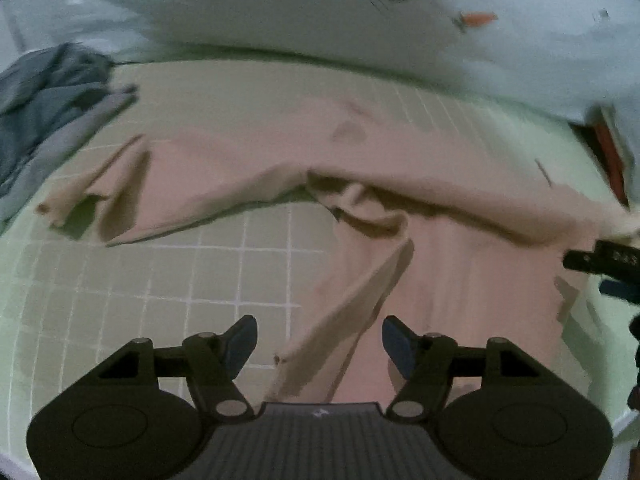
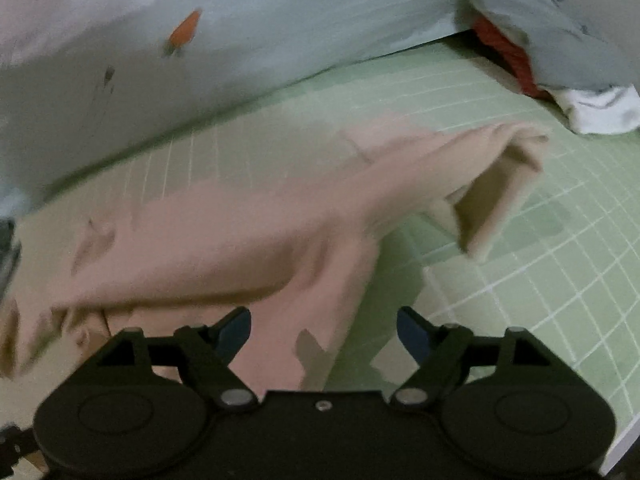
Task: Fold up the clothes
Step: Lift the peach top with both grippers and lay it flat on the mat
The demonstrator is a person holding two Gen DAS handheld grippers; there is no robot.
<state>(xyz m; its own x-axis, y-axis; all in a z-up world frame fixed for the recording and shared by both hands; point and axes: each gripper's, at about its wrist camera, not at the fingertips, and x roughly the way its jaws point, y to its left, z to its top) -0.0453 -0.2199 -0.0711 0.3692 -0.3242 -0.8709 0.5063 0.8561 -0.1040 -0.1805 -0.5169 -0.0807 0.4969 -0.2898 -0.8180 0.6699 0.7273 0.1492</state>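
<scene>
A pinkish-beige long-sleeved garment lies rumpled on a green grid mat. One sleeve stretches to the left, and a folded edge runs down toward me. My left gripper hovers over that folded edge, its jaws apart and its blue pads off the cloth. In the right wrist view the same garment spreads left, with a sleeve reaching up and to the right. My right gripper stands open over the garment's near edge, gripping nothing.
A grey-blue heap of clothes sits at the mat's far left. Grey, red and white clothes are piled at the far right. A pale blue surface rises behind the mat. A black part of the other tool shows at the right edge.
</scene>
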